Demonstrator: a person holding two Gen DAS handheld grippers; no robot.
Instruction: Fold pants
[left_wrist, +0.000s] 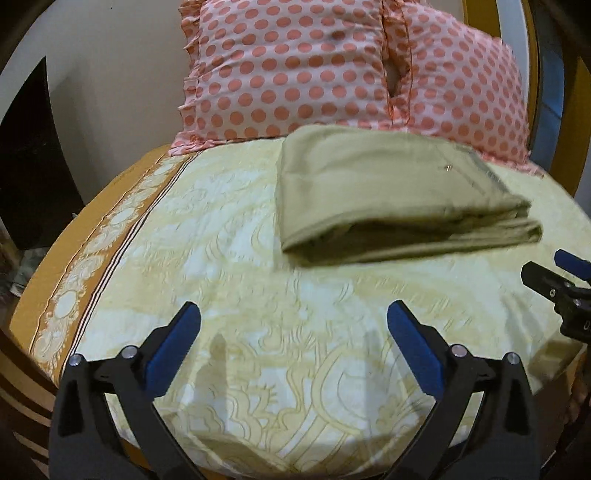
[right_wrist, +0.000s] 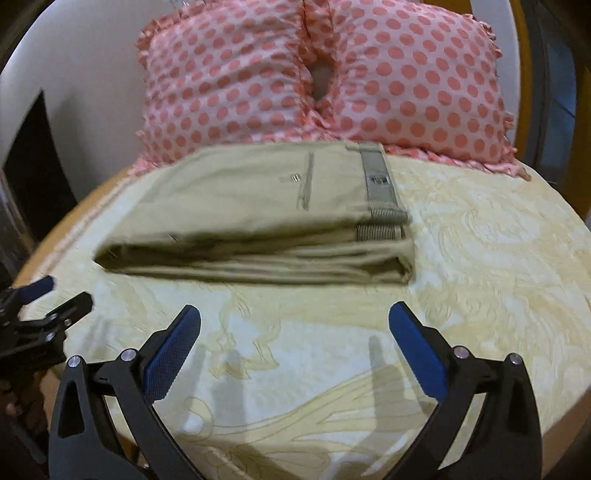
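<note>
Olive-khaki pants (left_wrist: 388, 192) lie folded in a flat rectangular stack on the bed, just in front of the pillows; in the right wrist view the pants (right_wrist: 258, 218) show the grey waistband at the right end. My left gripper (left_wrist: 293, 314) is open and empty, a short way in front of the stack's left part. My right gripper (right_wrist: 293, 314) is open and empty, in front of the stack's middle. The right gripper also shows at the right edge of the left wrist view (left_wrist: 554, 273), the left gripper at the left edge of the right wrist view (right_wrist: 55, 295).
The bed has a cream and yellow patterned sheet (left_wrist: 258, 350) with an orange border (left_wrist: 92, 251) along the left edge. Two pink polka-dot pillows (left_wrist: 295, 70) stand against the wall behind the pants. A dark gap lies left of the bed.
</note>
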